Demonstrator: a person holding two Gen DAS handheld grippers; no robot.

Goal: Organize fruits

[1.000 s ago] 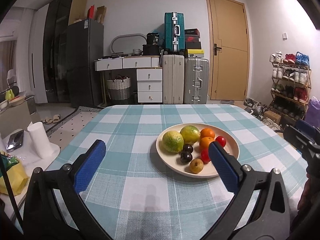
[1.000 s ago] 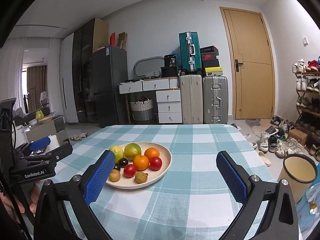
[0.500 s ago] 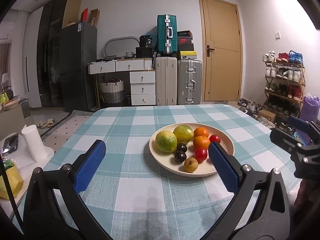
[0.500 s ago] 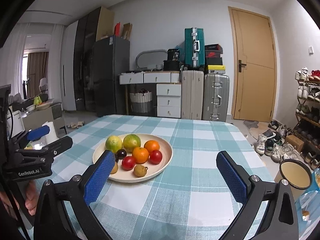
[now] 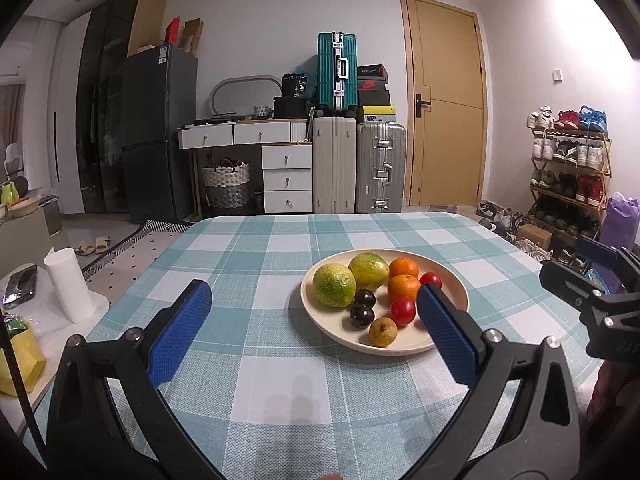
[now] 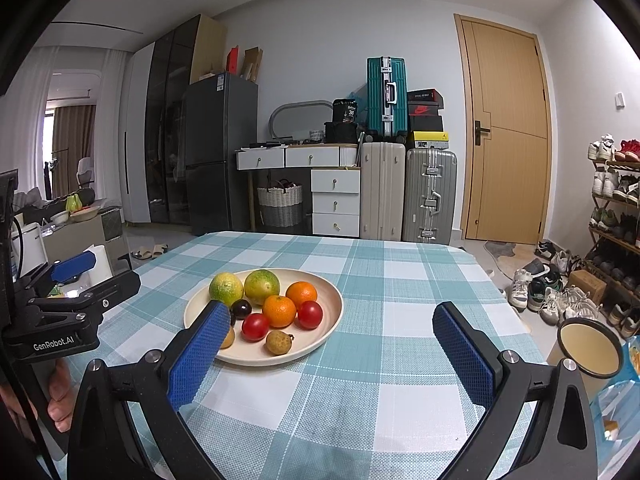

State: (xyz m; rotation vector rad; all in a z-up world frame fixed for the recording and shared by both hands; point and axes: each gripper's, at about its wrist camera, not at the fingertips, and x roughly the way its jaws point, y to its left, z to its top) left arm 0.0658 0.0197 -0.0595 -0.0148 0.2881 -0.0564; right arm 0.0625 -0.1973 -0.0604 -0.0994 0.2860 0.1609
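A cream plate (image 5: pixel 316 314) on the checked tablecloth holds two green-yellow citrus fruits (image 5: pixel 334 285), two oranges (image 5: pixel 404 287), two red tomatoes (image 5: pixel 403 311), two dark plums (image 5: pixel 362 315) and a small brown fruit (image 5: pixel 383 332). My left gripper (image 5: pixel 312 286) is open and empty, hovering short of the plate, its right finger overlapping the plate's right side. My right gripper (image 6: pixel 330 308) is also open and empty; its left finger covers part of the plate (image 6: pixel 332 320) and a second brown fruit (image 6: pixel 228 338). The orange (image 6: pixel 279 311) sits mid-plate.
A white paper roll (image 5: pixel 66 284) and a yellow bag (image 5: pixel 16 356) sit on a side surface to the left. A beige bin (image 6: pixel 590 348) stands off the table's right edge, with shoes on the floor behind it. Suitcases and drawers line the far wall.
Both views have shifted slightly, so the plate sits a little further left and closer. Both grippers stayed open; no fruit has moved.
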